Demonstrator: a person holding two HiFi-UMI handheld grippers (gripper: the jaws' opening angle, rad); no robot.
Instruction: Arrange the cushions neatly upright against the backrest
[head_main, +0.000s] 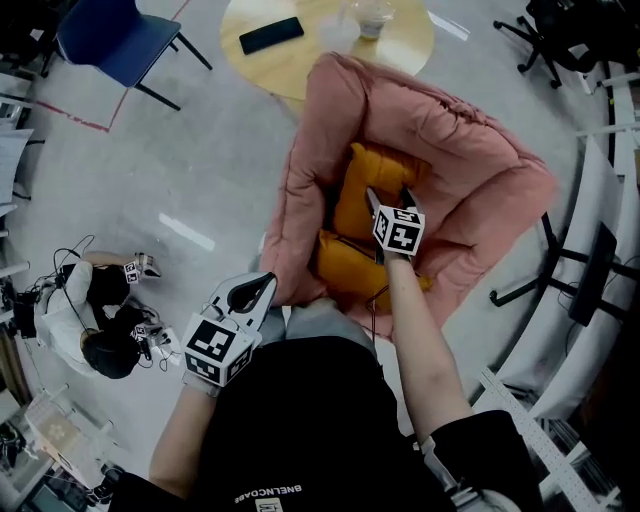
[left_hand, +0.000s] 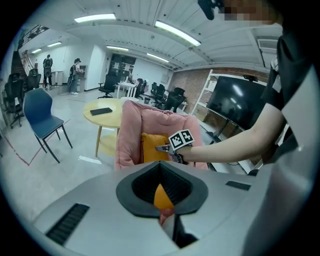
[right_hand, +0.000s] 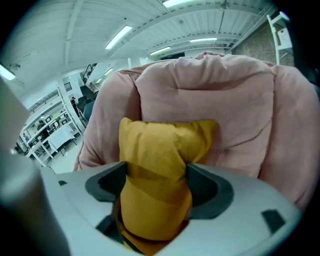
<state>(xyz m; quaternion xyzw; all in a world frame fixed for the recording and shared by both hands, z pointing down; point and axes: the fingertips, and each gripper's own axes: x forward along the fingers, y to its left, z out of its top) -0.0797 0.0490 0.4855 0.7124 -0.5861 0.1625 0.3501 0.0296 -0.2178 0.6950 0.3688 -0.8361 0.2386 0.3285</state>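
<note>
Right up close, my right claw is squeezing a yellow cushion between its two dark pads. The pads are pressing into it from both sides, so the cushion is looking thin in the middle and fat above the claw. The cushion is standing up tall, and its top is leaning on the pink backrest just behind it. The puffy sides of the pink chair are curling around the claw on both sides.

Looking down from the head camera, a second cushion is lying on the seat just under the right claw, nearer to the black shirt than the one I am holding. The two cushions are touching. An arm is reaching out from the shirt to carry that claw.

My left claw is hanging off to the left of the right claw, at the front edge of the pink chair. Its jaws are pressing together at the tips. I am seeing only a tiny peek of yellow and pink through the small hole between its pads. I cannot tell if it is pinching the chair's cloth.

Far past both claws, a round yellow table is standing behind the chair, with a dark phone lying on it. A blue chair is sitting well off to the left of the left claw.
</note>
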